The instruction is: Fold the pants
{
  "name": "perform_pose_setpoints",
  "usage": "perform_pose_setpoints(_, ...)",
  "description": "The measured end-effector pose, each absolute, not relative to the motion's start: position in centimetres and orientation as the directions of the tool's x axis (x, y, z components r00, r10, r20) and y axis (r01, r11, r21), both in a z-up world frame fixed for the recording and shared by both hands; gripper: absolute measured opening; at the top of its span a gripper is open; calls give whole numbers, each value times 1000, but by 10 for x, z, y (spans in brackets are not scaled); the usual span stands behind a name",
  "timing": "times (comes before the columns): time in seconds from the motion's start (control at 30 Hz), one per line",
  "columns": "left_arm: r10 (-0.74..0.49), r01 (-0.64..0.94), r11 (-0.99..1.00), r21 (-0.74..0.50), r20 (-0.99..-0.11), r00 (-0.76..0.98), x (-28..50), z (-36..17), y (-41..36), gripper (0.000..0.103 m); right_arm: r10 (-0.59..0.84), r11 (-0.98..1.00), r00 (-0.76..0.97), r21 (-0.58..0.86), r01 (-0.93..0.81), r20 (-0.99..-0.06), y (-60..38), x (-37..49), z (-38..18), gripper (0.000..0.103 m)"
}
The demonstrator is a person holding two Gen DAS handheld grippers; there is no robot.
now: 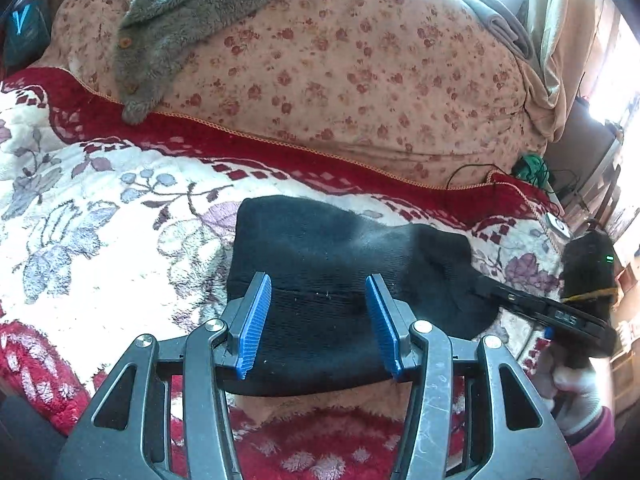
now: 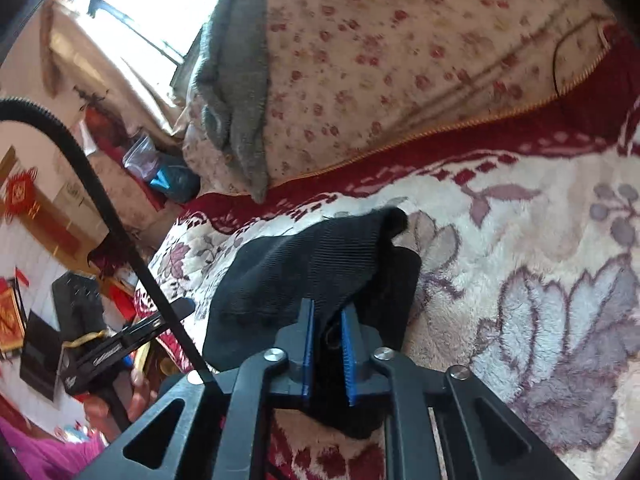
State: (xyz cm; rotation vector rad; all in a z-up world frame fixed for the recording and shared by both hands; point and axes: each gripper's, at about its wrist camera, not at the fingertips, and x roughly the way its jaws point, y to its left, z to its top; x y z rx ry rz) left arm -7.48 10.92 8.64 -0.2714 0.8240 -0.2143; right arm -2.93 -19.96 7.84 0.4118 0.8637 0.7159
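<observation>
Blanket (image 1: 100, 220): floral red-and-cream, under everything I see in both views.
Quilt (image 1: 340, 80): rose-print, bunched behind; grey garment (image 1: 160, 20) draped on it.
Pants (image 1: 340, 264): black, folded on the blanket.
Left gripper (image 1: 318, 320): my left view shows it spread wide over the pants, gripping nothing.
Right gripper (image 2: 326, 344): only my right view shows it pinching a pants edge.

The black ribbed-knit pants (image 1: 340, 264) (image 2: 304, 272) lie folded into a compact bundle on the fleecy floral blanket (image 1: 100, 240) (image 2: 540, 220), one edge lifted and bunched upward.
</observation>
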Motion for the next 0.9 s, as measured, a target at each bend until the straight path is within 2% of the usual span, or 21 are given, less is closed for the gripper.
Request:
perform_pose_setpoints(0.2,-299,104,946,-306,-708,640,-66,73,95,49,656,755,433,522,-397,-618,-195,-43,68,9)
perform_pose_setpoints(0.37,-253,93,963,-251,-739,624,-54,54,83,49,584,811,480,469,-349,-654,-195,-35,59,9)
perform_pose_setpoints(0.5,-217,97,974,-203,-734,643,-53,52,74,50,563,826,493,444,-347,-663,-191,-33,64,9)
perform_pose_setpoints(0.73,-208,85,976,-201,-737,643,-54,59,75,50,544,839,529,432,-330,-652,-190,-41,89,11)
perform_pose_setpoints(0.83,-193,73,978,-194,-727,659,-57,67,78,50,528,849,552,389,-357,-646,-182,-44,103,15)
perform_pose_setpoints(0.9,-185,69,980,-188,-718,671,-59,72,80,50,544,839,551,398,-371,-633,-177,-43,108,27)
